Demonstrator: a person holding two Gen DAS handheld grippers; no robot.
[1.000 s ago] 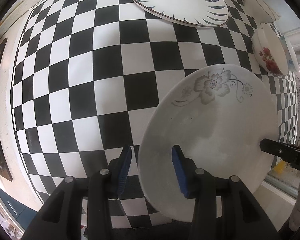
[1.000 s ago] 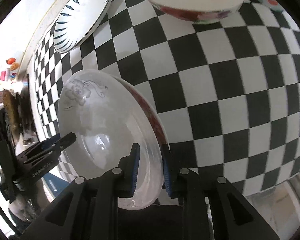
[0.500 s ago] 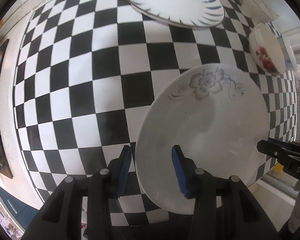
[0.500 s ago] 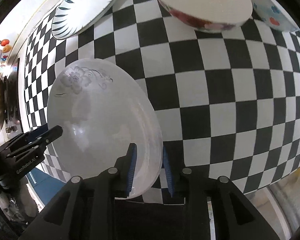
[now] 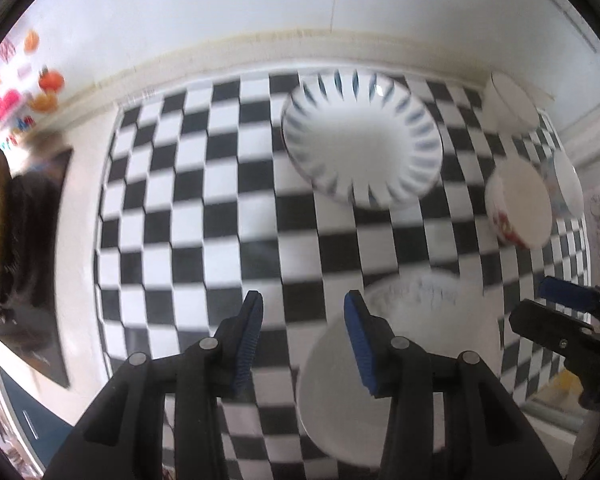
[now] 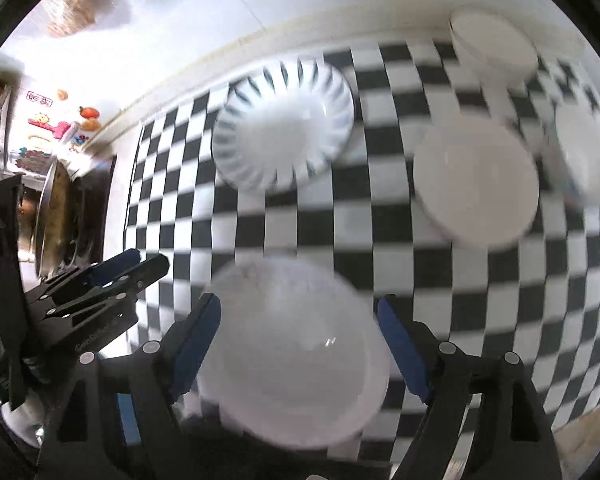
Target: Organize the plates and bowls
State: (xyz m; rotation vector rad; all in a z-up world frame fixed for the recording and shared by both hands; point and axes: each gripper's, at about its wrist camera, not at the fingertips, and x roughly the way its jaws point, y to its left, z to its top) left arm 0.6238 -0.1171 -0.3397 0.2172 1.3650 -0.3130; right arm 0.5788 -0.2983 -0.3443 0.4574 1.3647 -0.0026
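Observation:
The white plate with a grey flower print point(image 5: 416, 320) point(image 6: 292, 352) lies on the checkered cloth, blurred by motion. A second rim seems to show under its near edge. My left gripper point(image 5: 303, 298) hangs above the plate's left side, open, with only cloth between its pads. My right gripper point(image 6: 299, 299) hovers over the plate with its jaws opening wide and the pads clear of the rim. Each gripper shows in the other's view: the right gripper point(image 5: 560, 320) and the left gripper point(image 6: 140, 268). A blue-striped plate point(image 5: 362, 140) point(image 6: 284, 128) sits further back.
A red-flowered bowl point(image 5: 520, 208) point(image 6: 476, 184), a white bowl point(image 5: 508, 100) point(image 6: 492, 44) and another bowl point(image 5: 566, 184) point(image 6: 584, 160) stand at the right. A white wall point(image 5: 300, 8) backs the table. A dark stove top point(image 5: 28, 240) lies to the left.
Both grippers rose away from the flower plate, which was tilted with its rim between both pairs of pads and now lies flat. The right jaws went from narrow to wide.

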